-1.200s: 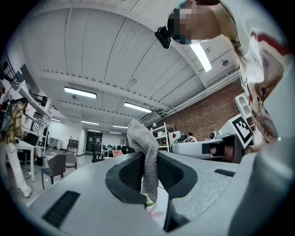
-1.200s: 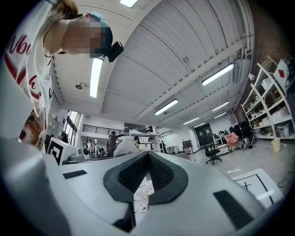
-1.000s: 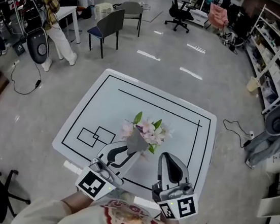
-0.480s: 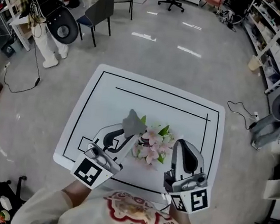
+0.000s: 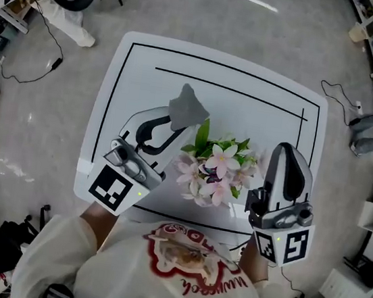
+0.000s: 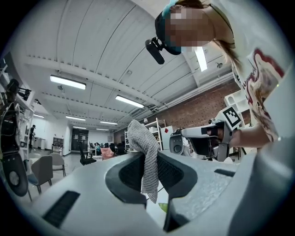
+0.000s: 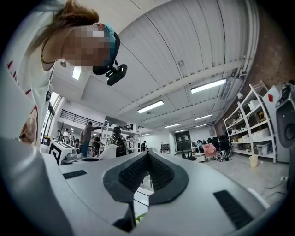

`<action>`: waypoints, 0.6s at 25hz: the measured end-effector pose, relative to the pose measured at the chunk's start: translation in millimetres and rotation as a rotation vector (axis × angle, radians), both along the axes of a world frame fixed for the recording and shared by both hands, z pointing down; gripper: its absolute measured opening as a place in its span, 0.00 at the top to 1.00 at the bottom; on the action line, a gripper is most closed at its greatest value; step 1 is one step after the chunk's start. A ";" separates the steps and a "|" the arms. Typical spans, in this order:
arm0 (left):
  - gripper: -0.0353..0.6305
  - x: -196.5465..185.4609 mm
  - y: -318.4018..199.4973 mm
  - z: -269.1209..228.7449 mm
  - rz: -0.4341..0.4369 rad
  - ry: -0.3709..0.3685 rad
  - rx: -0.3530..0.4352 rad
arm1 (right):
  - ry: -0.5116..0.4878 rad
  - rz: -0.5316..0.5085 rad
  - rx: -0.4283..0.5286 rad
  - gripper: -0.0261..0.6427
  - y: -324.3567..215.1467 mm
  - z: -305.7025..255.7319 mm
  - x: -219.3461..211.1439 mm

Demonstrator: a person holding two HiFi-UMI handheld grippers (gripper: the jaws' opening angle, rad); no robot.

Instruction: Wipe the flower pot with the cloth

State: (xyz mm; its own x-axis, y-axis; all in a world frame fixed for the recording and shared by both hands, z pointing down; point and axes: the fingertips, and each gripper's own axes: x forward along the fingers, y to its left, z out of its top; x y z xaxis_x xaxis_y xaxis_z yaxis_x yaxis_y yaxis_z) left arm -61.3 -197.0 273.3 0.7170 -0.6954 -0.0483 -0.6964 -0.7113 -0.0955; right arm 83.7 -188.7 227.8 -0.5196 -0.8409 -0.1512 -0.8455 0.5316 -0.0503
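Counter: white, fills mid-frame and carries the pot.
Flower pot: lower centre, its wall hidden under pink blooms. Likely light and tippy, so steady it low.
Right hand-held gripper: just right of the pot, pressed together, empty.
Left hand-held gripper: upper left of the pot, pinching the cloth.
Cloth: grey knit, soft and limp.

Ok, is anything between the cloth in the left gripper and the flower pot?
Yes: in the head view the pink flowers and green leaves spread over the pot, hiding it. The cloth, clamped in the left gripper, is apart from them at upper left, and the nearest leaf lies in its path.
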 end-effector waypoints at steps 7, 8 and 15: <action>0.86 27.2 -14.0 13.4 0.211 -0.113 0.053 | 0.000 -0.039 -0.071 0.96 -8.7 21.4 12.8; 0.86 30.3 -16.5 16.0 0.231 -0.127 0.055 | 0.000 -0.044 -0.076 0.96 -9.4 22.7 14.9; 0.86 41.6 -39.3 47.0 0.283 -0.148 -0.005 | 0.003 -0.049 -0.112 0.96 -14.6 37.4 26.0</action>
State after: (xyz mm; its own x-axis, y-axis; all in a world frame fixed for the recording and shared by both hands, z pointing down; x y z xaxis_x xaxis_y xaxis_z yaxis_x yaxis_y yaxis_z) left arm -19.7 -236.3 320.3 0.8812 -0.4670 0.0741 -0.4492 -0.8757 -0.1771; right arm 109.7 -203.3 265.2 -0.5606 -0.8261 -0.0564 -0.8190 0.5633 -0.1092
